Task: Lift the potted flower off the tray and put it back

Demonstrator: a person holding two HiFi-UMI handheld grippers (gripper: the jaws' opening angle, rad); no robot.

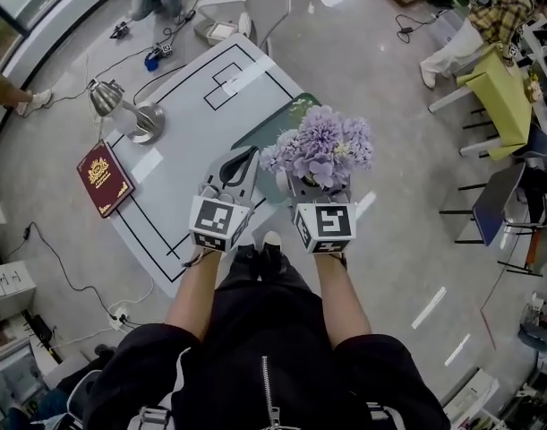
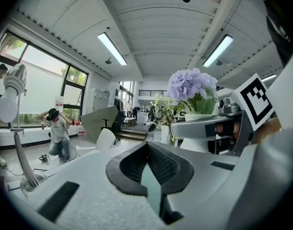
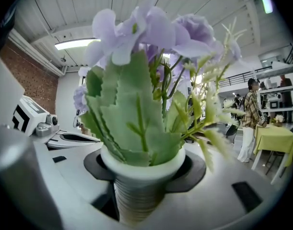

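The potted flower [image 1: 322, 146] has lilac blooms and green leaves in a white ribbed pot [image 3: 141, 186]. My right gripper [image 1: 313, 189] is shut on the pot just under its rim [image 3: 145, 176]. The blooms hide the pot's base in the head view. The dark green tray [image 1: 277, 125] lies at the table's near right edge. My left gripper [image 1: 240, 167] is at the tray's near edge. Its jaws [image 2: 148, 169] are shut on a thin green edge [image 2: 152, 193], which looks like the tray's. In the left gripper view the flower [image 2: 192, 85] and right gripper [image 2: 223, 126] stand to the right.
The white table [image 1: 192, 124] has black lines on it. On its left side are a silver desk lamp [image 1: 130, 115] and a red book [image 1: 103, 179]. A white chair [image 1: 255, 3] stands beyond it. At the far right are a yellow table [image 1: 506, 97] and people.
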